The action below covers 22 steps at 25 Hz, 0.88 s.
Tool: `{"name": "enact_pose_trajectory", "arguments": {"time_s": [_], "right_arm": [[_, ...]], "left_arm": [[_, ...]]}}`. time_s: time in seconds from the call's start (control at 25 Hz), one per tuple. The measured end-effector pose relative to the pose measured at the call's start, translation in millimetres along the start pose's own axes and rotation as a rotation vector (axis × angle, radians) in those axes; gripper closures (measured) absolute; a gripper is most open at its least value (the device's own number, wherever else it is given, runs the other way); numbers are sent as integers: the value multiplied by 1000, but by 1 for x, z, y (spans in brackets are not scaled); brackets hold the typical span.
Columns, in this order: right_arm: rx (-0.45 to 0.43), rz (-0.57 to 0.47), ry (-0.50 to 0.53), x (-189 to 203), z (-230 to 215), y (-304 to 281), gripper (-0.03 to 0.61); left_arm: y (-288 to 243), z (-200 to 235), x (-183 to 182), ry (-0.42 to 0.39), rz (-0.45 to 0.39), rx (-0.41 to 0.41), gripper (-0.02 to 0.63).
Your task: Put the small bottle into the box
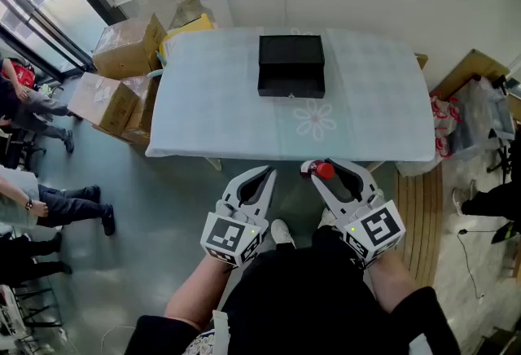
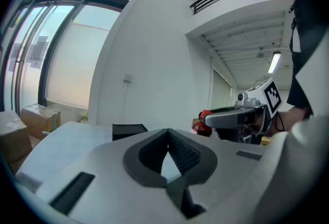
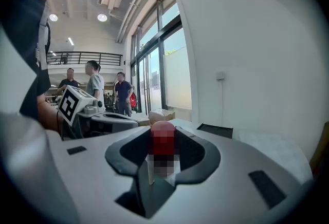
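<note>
The black open box stands at the far middle of the pale table; it also shows as the box and the box ahead of each gripper. My right gripper hovers just off the table's near edge, shut on the small bottle, whose red cap sticks up between the jaws. In the right gripper view the bottle stands upright between the pads. My left gripper is level beside it, shut, with its tips touching and nothing inside.
Cardboard boxes are stacked on the floor left of the table. Bags and a wooden slatted panel lie to the right. Several people sit or stand at the far left.
</note>
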State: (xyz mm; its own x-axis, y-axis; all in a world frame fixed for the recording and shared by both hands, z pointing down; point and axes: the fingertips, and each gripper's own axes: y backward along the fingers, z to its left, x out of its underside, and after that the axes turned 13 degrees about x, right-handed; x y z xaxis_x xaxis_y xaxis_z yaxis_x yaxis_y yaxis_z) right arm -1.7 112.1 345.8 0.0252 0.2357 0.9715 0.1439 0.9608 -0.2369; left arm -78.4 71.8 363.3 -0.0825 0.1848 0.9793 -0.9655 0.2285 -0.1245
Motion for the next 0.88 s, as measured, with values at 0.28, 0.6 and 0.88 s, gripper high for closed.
{"name": "enact_pose_trajectory", "arguments": {"time_s": [0.28, 0.6, 0.88], "right_arm": [[-2, -9, 0, -1, -1, -2, 430], [-18, -26, 3, -5, 1, -5, 428], [-8, -32, 18, -12, -1, -20, 429]], "left_arm": [[-2, 1, 0, -4, 0, 5, 611], [-5, 4, 2, 1, 4, 9, 612], [-4, 14, 2, 1, 5, 18, 611]]}}
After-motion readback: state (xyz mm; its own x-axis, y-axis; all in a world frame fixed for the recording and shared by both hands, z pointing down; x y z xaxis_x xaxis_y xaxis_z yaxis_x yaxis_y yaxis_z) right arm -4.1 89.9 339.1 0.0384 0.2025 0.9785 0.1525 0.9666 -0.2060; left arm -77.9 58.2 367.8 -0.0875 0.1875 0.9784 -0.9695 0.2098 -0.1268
